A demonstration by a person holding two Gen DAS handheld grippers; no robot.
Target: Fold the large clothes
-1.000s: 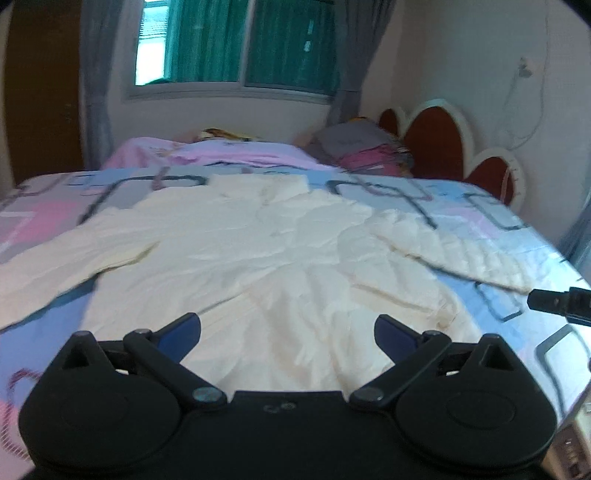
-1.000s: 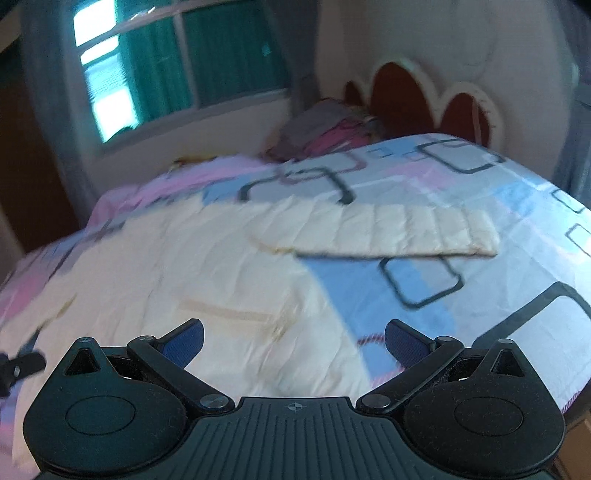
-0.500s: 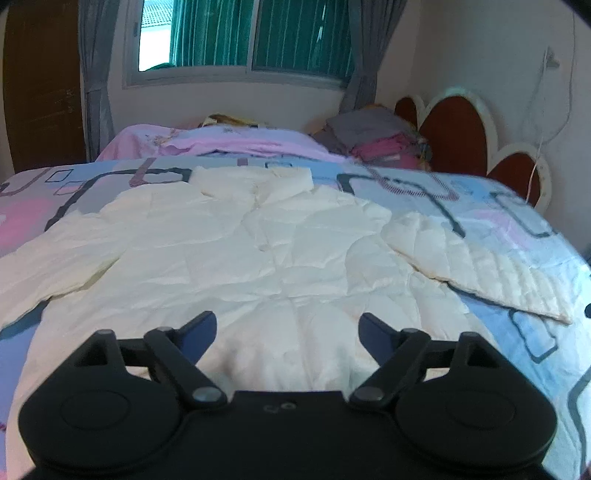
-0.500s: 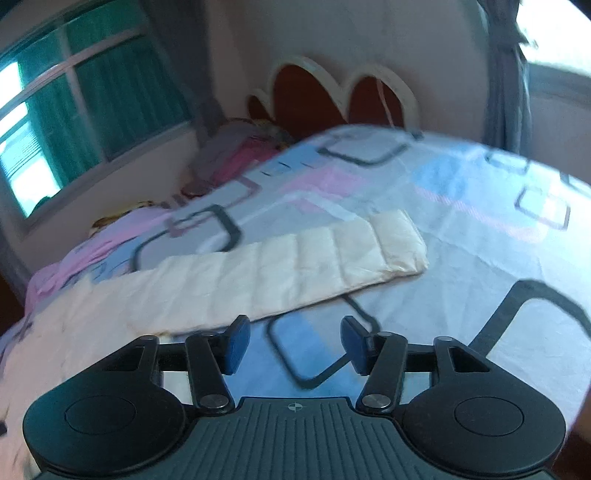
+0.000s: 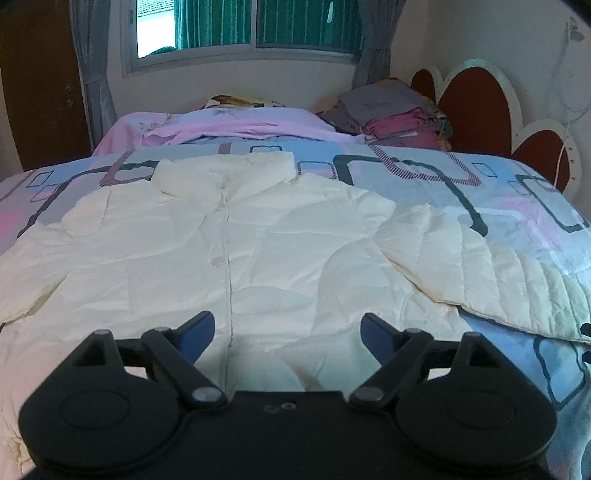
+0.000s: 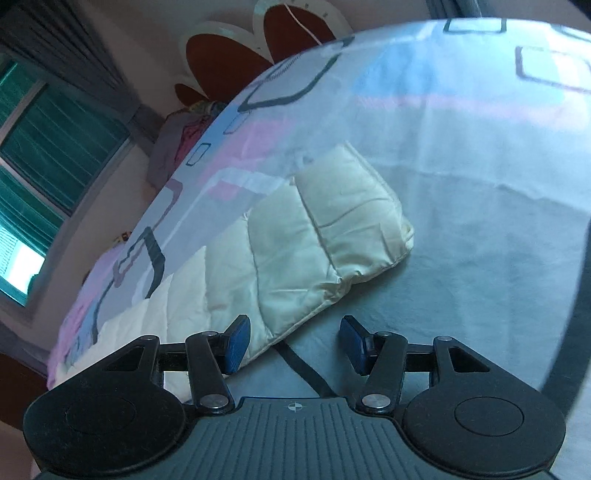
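On bed (image 5: 424,173) | left gripper (image 5: 286,330) spread: jacket (image 5: 258,251) | right gripper (image 6: 293,343) spread: sleeve cuff (image 6: 354,218)

One cream jacket (image 5: 258,251), one bedspread (image 5: 517,199), two grippers (image 5: 286,334) (image 6: 293,343).

Your quilted jacket (image 5: 266,251) lies flat on the bed (image 5: 517,206), collar (image 5: 225,173) toward the window (image 5: 251,26) at the far wall. Its sleeves spread out to either side. Your left gripper (image 5: 288,328) hangs over the jacket's lower middle, jaws apart. Behind the jacket sits a bundled blanket (image 5: 229,125), and to its right a stack of folded clothes (image 5: 395,114) beside the headboard (image 5: 476,96). Your right gripper (image 6: 293,341) hovers just before the sleeve cuff (image 6: 351,214), jaws straddling the sleeve's near edge.
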